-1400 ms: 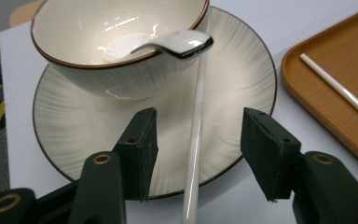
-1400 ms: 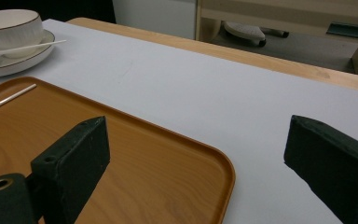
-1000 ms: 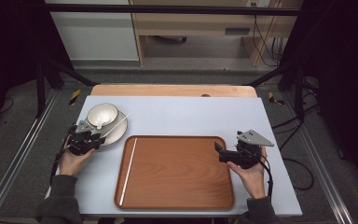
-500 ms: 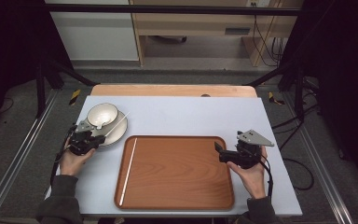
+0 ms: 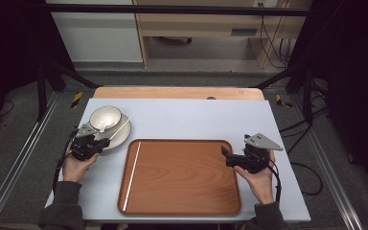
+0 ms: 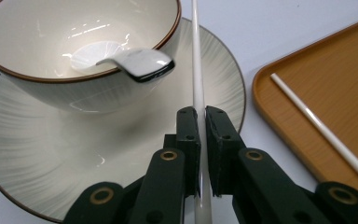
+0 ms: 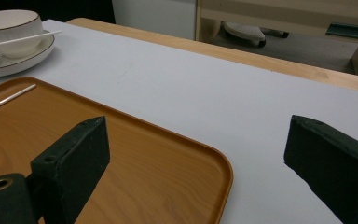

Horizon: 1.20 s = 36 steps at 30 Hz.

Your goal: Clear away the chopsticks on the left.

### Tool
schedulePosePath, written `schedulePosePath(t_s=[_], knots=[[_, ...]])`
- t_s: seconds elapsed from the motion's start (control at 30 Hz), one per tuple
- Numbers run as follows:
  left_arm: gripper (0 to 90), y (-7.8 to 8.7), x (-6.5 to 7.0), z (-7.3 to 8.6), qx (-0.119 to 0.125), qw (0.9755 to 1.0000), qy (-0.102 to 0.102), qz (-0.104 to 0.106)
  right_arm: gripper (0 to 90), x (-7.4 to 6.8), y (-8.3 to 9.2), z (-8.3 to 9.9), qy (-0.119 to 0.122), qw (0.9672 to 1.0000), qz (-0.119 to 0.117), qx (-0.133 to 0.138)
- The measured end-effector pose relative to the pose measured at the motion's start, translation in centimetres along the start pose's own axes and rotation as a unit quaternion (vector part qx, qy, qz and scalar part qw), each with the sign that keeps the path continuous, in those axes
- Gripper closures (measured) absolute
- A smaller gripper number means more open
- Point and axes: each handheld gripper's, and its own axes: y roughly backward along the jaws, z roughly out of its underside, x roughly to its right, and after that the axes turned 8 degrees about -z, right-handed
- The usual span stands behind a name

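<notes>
A white chopstick (image 5: pixel 122 124) (image 6: pixel 196 60) lies slanted across the rim of a pale plate (image 5: pixel 120 136) (image 6: pixel 51 154). My left gripper (image 5: pixel 106 140) (image 6: pixel 201 112) is shut on its near end. On the plate stands a cream bowl (image 5: pixel 105 117) (image 6: pixel 51 51) with a white spoon (image 6: pixel 135 60) leaning on its rim. A second white chopstick (image 5: pixel 132 175) (image 6: pixel 321 130) lies along the left side of the wooden tray (image 5: pixel 182 177) (image 7: pixel 144 154). My right gripper (image 5: pixel 225 155) (image 7: pixel 196 140) hovers open at the tray's right edge, nothing between its jaws.
The tray sits in the middle of a light blue mat (image 5: pixel 196 120) on a wooden table (image 5: pixel 172 92). Metal rails and dark stands flank the table on both sides. Shelving and cables stand beyond the far edge.
</notes>
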Motion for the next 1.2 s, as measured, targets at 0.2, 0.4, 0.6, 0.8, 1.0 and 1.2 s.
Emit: schedulePosePath(t_s=[0.2, 0.4, 0.6, 0.8, 1.0, 1.2], knots=[[84.3, 1.2, 1.5, -0.6, 0.012, 0.9999, -0.003, -0.009, 6.8, 0.2, 0.2, 0.0, -0.002, 1.0, 0.002, 0.002], [84.3, 2.6, 2.9, -0.8, 0.025, 0.9995, 0.0, -0.018, 6.2, 0.3, 0.3, 0.0, -0.007, 1.0, 0.004, 0.003], [84.3, 4.1, 4.5, -0.8, 0.042, 0.9986, 0.011, -0.031, 6.1, 0.4, 0.5, 0.0, -0.008, 0.9999, 0.004, 0.006], [84.2, 5.4, 6.3, -0.9, 0.049, 0.9973, 0.022, -0.05, 6.1, 0.4, 0.6, 0.0, -0.011, 0.9999, 0.001, 0.009], [84.2, 6.4, 8.4, -1.2, 0.061, 0.9952, 0.047, -0.061, 6.1, 0.5, 0.7, 0.0, -0.014, 0.9998, 0.002, 0.011], [84.2, 6.9, 10.8, -1.0, 0.073, 0.991, 0.083, -0.076, 6.2, 0.3, 0.8, -0.1, -0.012, 0.9998, 0.0, 0.014]])
